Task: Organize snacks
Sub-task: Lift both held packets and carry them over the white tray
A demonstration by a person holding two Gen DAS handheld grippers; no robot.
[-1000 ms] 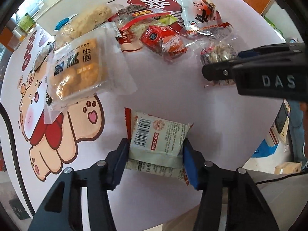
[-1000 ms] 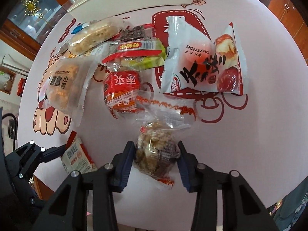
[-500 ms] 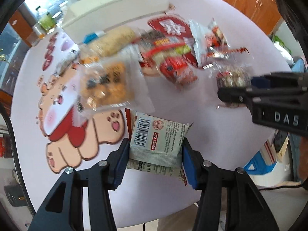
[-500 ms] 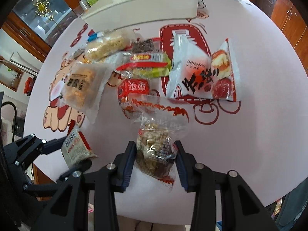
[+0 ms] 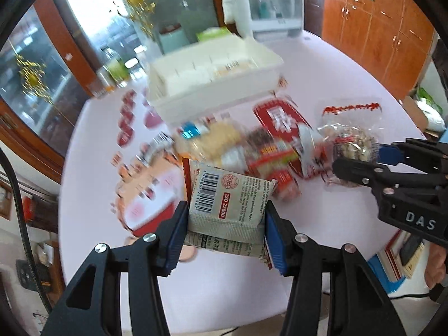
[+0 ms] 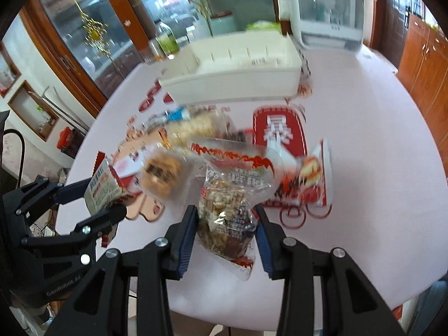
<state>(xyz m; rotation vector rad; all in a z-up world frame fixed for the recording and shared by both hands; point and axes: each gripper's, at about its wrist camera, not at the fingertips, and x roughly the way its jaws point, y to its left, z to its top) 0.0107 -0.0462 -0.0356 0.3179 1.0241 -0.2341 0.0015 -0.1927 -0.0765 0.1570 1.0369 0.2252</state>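
Note:
My left gripper [image 5: 225, 221] is shut on a pale green snack packet [image 5: 228, 201] with a barcode, held above the table. It also shows at the left of the right wrist view [image 6: 105, 184]. My right gripper [image 6: 225, 224] is shut on a clear bag of nut brittle [image 6: 224, 212] with a red jagged top edge, also lifted; it shows in the left wrist view [image 5: 352, 145]. A white divided organizer tray [image 5: 215, 84] stands at the back of the table, also in the right wrist view [image 6: 235, 70]. Several more snack packs [image 6: 184, 128] lie between the tray and the grippers.
The round table has a pale cloth [image 6: 364, 112] with red and cartoon prints. A white and red snack bag [image 6: 308, 184] lies right of the right gripper. A white appliance [image 6: 327, 8] stands beyond the tray. Wooden cabinets [image 5: 378, 28] line the right wall.
Both grippers have risen and tilted up with their packets still held. The view now takes in the white tray and the room beyond, and the table looks farther away.

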